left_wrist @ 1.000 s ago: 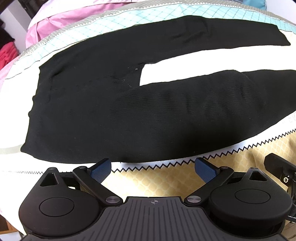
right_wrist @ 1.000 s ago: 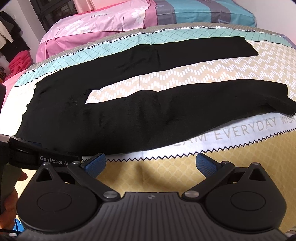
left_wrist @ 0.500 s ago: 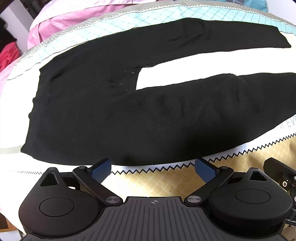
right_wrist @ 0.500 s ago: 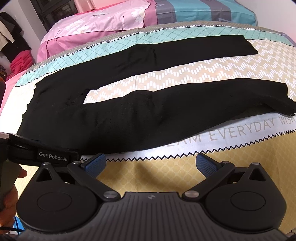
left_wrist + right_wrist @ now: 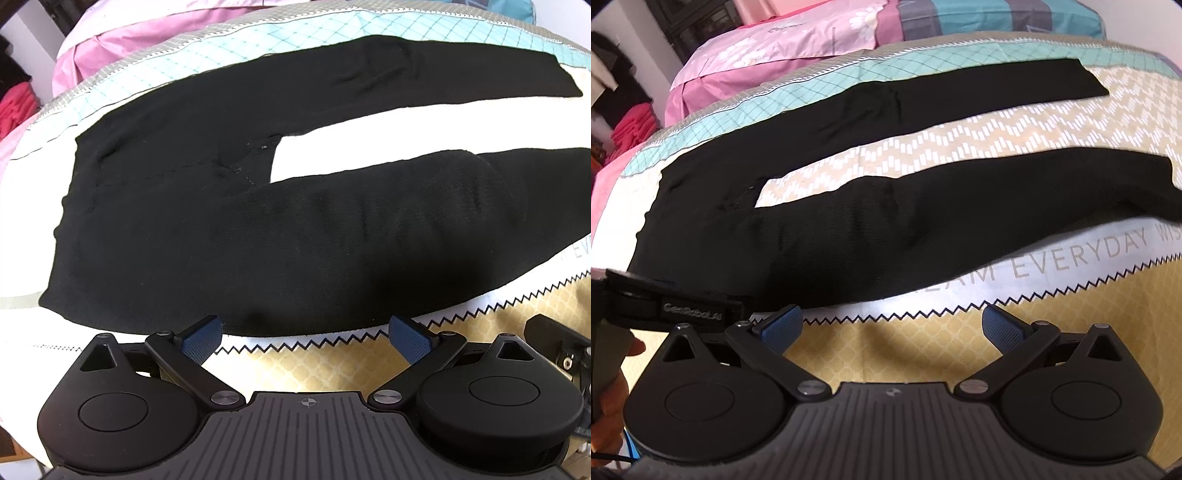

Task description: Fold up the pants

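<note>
A black strap (image 5: 690, 308) at the near left of the right wrist view carries the marking "GenRobot.AI". It belongs to the left gripper (image 5: 304, 338), which a hand (image 5: 613, 387) grips at the frame's left edge. Printed text on the white band of the bedspread (image 5: 960, 147), near right, reads "EVERYDAY" in full; the lettering on either side is cut off or covered by fabric.

The black pants (image 5: 849, 229) lie flat on the bedspread, waistband at the left, both legs extending right with a strip of patterned bedspread between them. The near leg's lower edge lies just beyond the zigzag border (image 5: 1034, 291).

Left gripper: jaws wide apart, holding nothing, blue pads (image 5: 201, 338) just short of the near edge of the pants (image 5: 258, 240).

Right gripper (image 5: 892, 326): jaws wide apart, holding nothing, positioned over the yellow section near the zigzag border, close to the pants but apart from them.

Far left, red folded clothing (image 5: 629, 125) sits beside the bed. A pink pillow (image 5: 783, 48) lies at the far side.
</note>
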A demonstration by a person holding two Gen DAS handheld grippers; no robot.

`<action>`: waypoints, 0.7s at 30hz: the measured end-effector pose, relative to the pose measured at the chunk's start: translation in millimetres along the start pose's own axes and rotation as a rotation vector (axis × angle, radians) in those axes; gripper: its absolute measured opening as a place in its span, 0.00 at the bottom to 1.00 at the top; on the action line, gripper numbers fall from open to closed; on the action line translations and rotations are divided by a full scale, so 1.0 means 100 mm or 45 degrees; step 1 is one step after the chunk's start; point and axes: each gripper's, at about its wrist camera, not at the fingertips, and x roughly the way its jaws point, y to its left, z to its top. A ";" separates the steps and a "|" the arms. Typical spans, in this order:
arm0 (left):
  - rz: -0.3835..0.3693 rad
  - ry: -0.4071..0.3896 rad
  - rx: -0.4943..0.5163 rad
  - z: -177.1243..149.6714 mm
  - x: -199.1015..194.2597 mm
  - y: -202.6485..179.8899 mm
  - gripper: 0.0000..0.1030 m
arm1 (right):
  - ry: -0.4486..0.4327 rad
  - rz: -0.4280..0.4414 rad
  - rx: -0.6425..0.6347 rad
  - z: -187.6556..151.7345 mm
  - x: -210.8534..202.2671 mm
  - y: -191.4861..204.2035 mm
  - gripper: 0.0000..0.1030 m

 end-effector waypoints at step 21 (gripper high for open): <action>0.130 0.001 -0.323 0.36 0.37 0.94 1.00 | -0.454 -0.130 0.922 0.34 0.03 -2.10 0.73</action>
